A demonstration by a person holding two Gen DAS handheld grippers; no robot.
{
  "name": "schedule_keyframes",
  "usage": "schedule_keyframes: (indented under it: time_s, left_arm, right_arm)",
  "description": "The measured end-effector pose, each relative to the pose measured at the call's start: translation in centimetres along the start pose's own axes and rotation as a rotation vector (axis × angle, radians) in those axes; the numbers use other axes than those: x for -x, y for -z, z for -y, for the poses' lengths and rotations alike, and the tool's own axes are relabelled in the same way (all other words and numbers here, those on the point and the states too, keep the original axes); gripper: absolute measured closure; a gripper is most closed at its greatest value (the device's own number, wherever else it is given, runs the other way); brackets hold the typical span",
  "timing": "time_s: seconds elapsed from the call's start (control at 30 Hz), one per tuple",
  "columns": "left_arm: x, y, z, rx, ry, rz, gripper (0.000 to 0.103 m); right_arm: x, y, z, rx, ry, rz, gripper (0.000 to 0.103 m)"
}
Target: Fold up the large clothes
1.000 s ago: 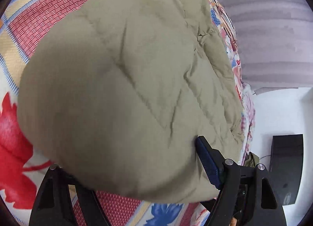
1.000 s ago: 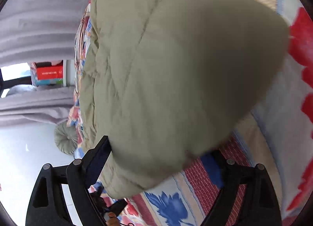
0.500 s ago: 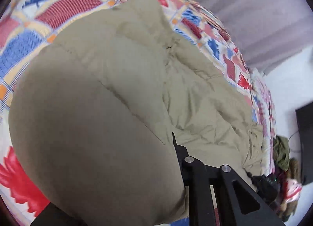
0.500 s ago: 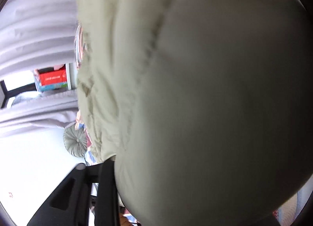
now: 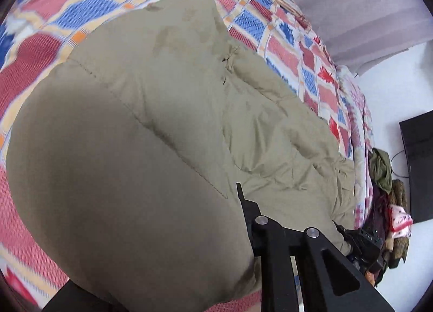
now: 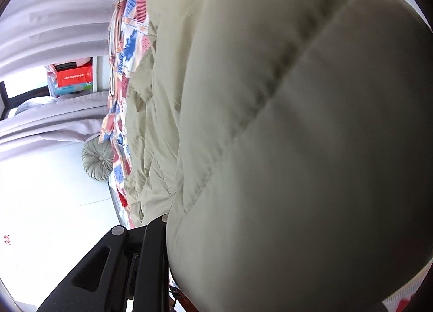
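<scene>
You are holding a fold of the khaki quilted coat (image 5: 130,176) in your left gripper (image 5: 173,266), its fingers clamped on the padding, while the rest of the coat is lying across the patchwork bedspread (image 5: 284,49). Your right gripper (image 6: 243,258) is likewise pinching the coat (image 6: 297,136), which is filling most of that view beside the grey curtain (image 6: 54,14) and round cushion (image 6: 97,158).
</scene>
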State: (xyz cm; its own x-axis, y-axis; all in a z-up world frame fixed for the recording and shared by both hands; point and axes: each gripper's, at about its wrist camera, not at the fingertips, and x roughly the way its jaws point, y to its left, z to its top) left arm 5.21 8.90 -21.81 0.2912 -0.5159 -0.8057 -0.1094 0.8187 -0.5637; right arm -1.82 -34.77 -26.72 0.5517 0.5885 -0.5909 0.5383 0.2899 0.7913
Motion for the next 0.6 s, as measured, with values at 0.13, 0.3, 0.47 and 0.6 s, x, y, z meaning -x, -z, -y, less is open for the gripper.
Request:
schedule_keyframes:
  time_s: [0.13,0.3,0.47,0.6]
  left_arm:
    - [1.0,4.2,-2.5,0.046,-0.028,-0.065,0.081]
    - [0.7,7.0,-4.9,0.117,-0.099,-0.098,0.057]
    - [4.3,8.3,-5.9,0.069,-0.174,-0.131,0.055]
    - [8.6,8.6,-5.4,-0.03,-0.238,-0.128,0.055]
  right_arm:
    - [1.1,3.2,2.3,-0.038,0.011,-0.04,0.079]
    - [0.5,4.2,3.9,-0.077,0.053,-0.062,0.066]
    - [0.5,4.8,2.6,-0.06,0.133,-0.096,0.054]
    - [2.2,5.7,0.3,0.007,0.211,-0.127,0.051]
